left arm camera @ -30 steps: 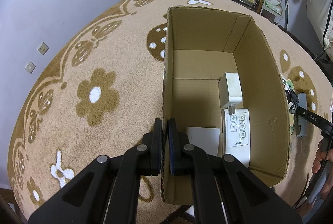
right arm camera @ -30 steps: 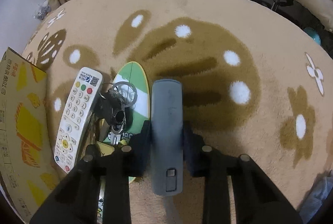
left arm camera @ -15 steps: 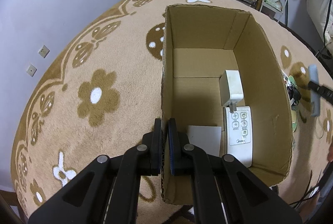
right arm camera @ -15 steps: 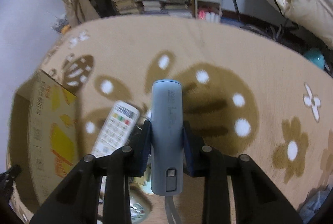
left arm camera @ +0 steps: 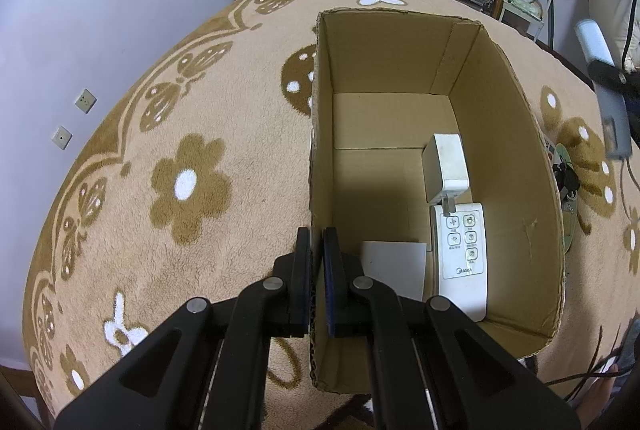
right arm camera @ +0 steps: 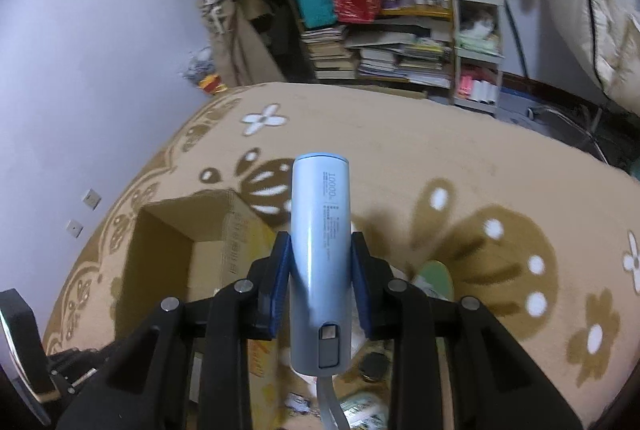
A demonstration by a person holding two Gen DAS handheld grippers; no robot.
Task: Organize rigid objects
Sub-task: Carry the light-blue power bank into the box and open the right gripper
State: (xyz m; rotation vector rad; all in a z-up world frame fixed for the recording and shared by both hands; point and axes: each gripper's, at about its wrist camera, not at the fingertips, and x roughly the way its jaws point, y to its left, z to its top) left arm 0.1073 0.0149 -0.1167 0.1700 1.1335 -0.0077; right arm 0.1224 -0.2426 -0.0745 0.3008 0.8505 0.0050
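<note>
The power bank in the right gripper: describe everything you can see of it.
The power bank is a long, rounded pale-blue bar, smooth like plastic, with small grey print along one face and a port in a grey inset at its near end, where a pale cable leaves. The right gripper holds it by both sides, long axis along the fingers, its far end sticking out past the fingertips. It is in the air above the rug.

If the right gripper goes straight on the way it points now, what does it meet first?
Probably the carpet beyond the cardboard box. The right gripper, shut on the power bank, seems to point past the box's far corner; depth is unclear.
</note>
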